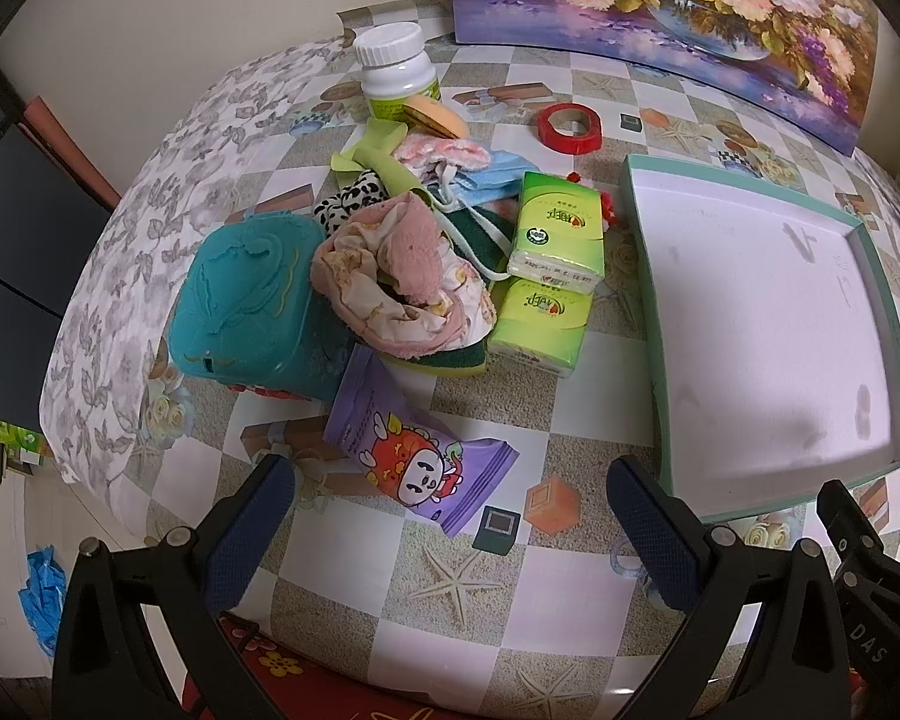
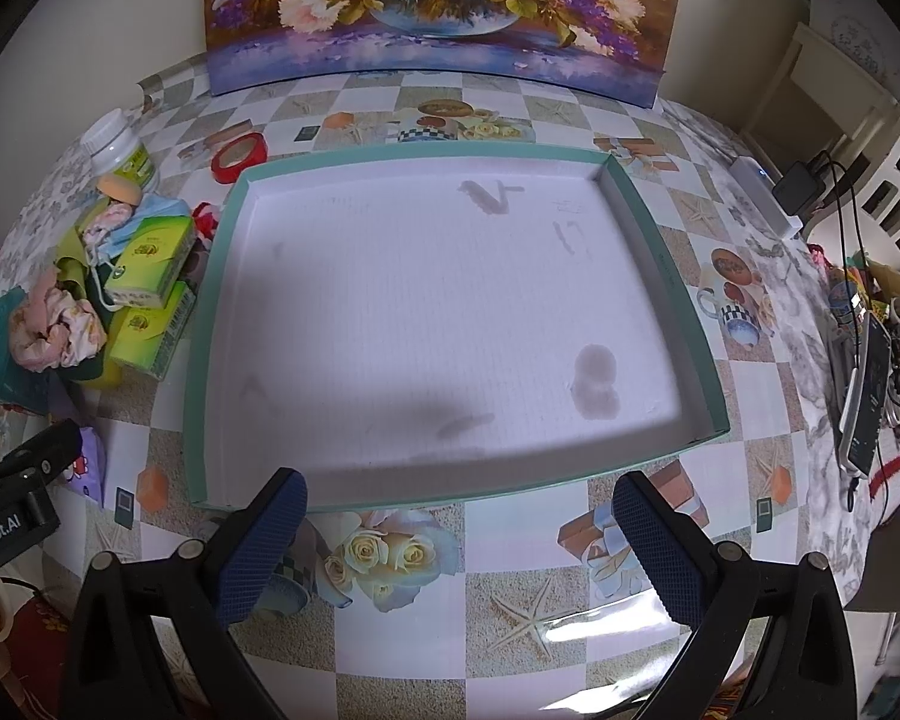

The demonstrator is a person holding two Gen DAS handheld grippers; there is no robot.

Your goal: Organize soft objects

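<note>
On the checkered tablecloth (image 1: 390,588), seen from the left wrist, the left gripper (image 1: 453,480) hangs with its fingers spread wide and nothing between them, just short of a purple snack pouch (image 1: 417,450). Beyond the pouch lies a heap of soft things: a teal pouch (image 1: 246,300), a crumpled pink cloth (image 1: 402,276) on a green sponge (image 1: 450,357), a black-and-white spotted cloth (image 1: 354,201), a blue face mask (image 1: 498,171), and two green tissue packs (image 1: 561,228), one lying partly on the other. Behind the heap stand a white bottle (image 1: 397,69) and a roll of red tape (image 1: 570,127). To the right sits a shallow box (image 1: 642,252) with a green rim and a white floor, holding nothing but a few grey stains. From the right wrist, the right gripper (image 2: 459,507) is likewise wide open and holding nothing, poised at the near edge of the same box (image 2: 210,324), whose whole stained floor shows here. This view alone shows a white power strip (image 2: 762,192) and a phone (image 2: 867,396) off to the right; the heap (image 2: 60,324) sits small at the left, and the purple pouch is mostly hidden behind the other gripper's body. A flower painting (image 2: 438,6) leans against the wall.
</note>
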